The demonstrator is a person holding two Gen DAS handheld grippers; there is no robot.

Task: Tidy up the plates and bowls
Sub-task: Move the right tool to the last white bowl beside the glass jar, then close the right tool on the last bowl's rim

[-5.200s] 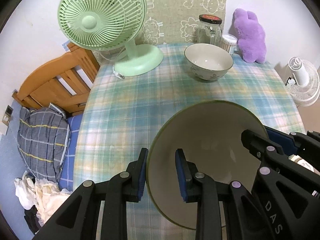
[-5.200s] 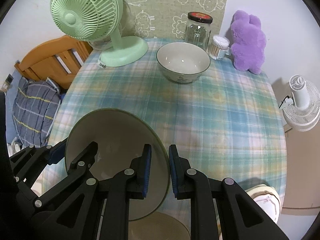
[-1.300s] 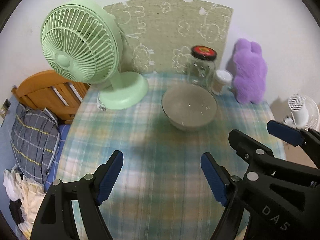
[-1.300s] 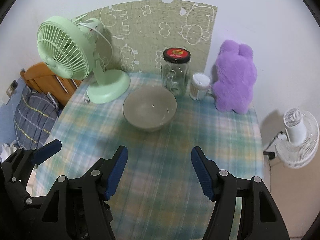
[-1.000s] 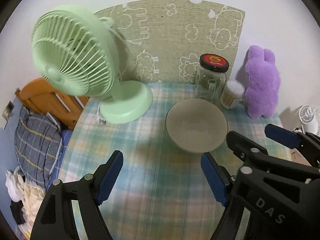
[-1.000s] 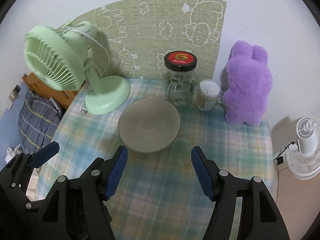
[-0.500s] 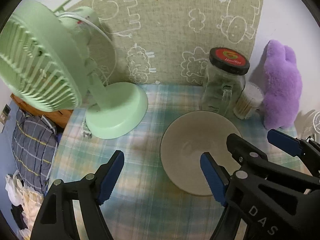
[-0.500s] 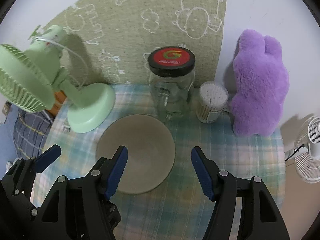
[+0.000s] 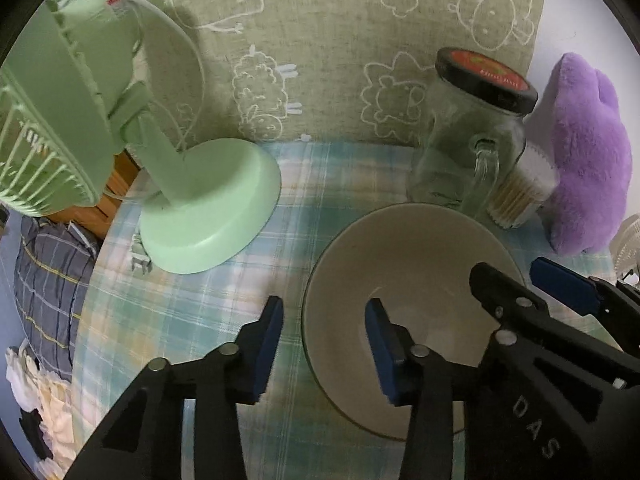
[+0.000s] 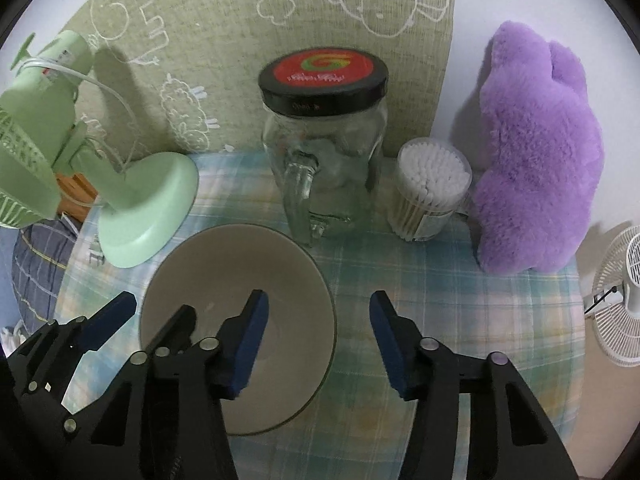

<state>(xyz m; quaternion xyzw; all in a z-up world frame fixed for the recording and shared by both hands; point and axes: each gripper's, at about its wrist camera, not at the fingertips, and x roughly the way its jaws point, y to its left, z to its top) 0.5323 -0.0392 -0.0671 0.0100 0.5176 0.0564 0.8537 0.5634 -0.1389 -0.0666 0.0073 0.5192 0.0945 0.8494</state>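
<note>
Plaid woven tablecloth (image 9: 192, 304), round glazed bowl (image 9: 404, 256)

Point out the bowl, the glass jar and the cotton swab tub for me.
bowl (image 10: 224, 280), right wrist view, bare inner wall.
glass jar (image 10: 340, 168), right wrist view, clear body under the lid.
cotton swab tub (image 10: 434, 172), right wrist view, swab tips on top.

A plaid-clothed table (image 10: 460, 300) bears bowl (image 10: 240, 280), fan (image 9: 208, 208), jar (image 10: 328, 152), swabs (image 10: 432, 188), plush toy (image 10: 536, 160).

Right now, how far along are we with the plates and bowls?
Nothing in view looks stacked yet. In hand: the left gripper and right gripper, jaws just closing, straddle opposite rims of the beige ceramic bowl, not yet clamped. Left: gripping, lifting and placing it.
</note>
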